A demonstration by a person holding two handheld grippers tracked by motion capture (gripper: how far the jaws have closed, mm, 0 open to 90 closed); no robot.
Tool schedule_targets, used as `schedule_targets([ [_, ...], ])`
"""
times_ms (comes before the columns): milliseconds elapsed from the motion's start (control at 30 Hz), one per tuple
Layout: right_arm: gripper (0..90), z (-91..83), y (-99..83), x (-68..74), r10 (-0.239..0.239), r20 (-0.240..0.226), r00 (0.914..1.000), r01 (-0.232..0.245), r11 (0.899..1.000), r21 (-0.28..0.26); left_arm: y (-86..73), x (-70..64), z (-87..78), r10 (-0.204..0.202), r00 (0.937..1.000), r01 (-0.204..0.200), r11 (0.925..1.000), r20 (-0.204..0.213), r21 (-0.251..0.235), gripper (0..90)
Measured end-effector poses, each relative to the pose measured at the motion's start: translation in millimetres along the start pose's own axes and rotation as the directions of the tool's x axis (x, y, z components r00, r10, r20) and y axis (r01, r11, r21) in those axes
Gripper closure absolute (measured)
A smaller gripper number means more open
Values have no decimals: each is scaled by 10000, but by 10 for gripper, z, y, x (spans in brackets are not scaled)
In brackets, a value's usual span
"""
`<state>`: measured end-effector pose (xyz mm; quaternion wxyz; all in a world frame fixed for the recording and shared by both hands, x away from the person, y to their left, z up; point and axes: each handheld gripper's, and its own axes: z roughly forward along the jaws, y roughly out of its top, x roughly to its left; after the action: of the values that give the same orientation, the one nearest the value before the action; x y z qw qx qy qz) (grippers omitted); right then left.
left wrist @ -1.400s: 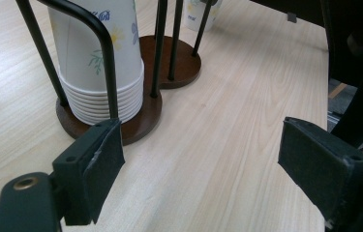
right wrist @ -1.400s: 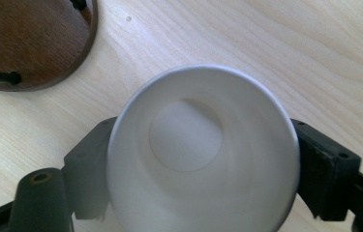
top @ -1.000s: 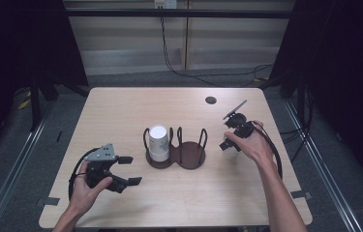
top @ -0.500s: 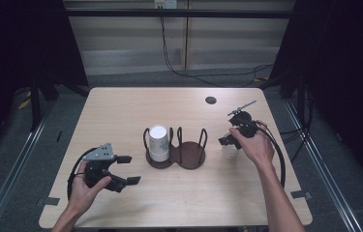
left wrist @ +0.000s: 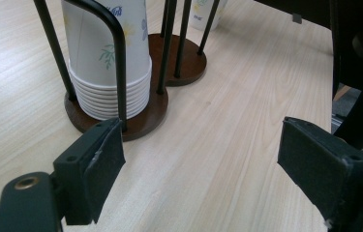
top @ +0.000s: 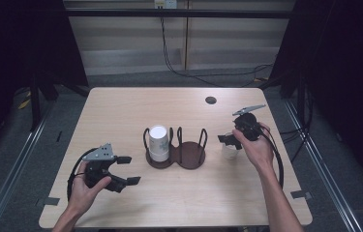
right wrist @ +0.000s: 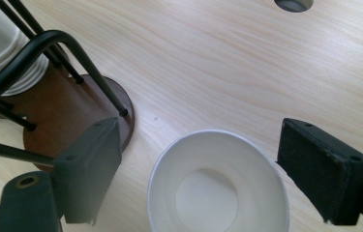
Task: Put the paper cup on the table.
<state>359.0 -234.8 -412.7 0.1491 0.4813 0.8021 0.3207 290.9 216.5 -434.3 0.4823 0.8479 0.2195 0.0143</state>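
Partly hidden cups and holder
We see the stacked cups cut off above; the lone cup's base is cropped.

I sit at a light wooden bench with a small round hole. Around it the grey floor is dim. Behind, a pale wall panel carries black cables.
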Motion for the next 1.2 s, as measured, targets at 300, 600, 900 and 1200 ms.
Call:
schedule_targets([
  [300, 170, -160, -146, 46, 217, -953, 9952, -377, 9849, -1690, 0, -1, 2, -7, 10000, 6, 10000, -69, -63, 167],
  [600, 171, -307, -255, 265, -148, -1077, 9941, -138, 9655, -2600, -20, -21, 39, 73, 9992, -76, 9999, -391, -69, 206],
  [900, 171, -348, -399, 569, -611, -1501, 9868, 130, 9530, -3027, -23, -44, 50, 75, 9991, -86, 9996, -409, -264, 193],
  [1200, 172, -436, -528, 833, -914, -2397, 9665, -78, 9235, -3835, -31, -66, 73, 52, 9995, -63, 9994, -304, -352, 183],
])
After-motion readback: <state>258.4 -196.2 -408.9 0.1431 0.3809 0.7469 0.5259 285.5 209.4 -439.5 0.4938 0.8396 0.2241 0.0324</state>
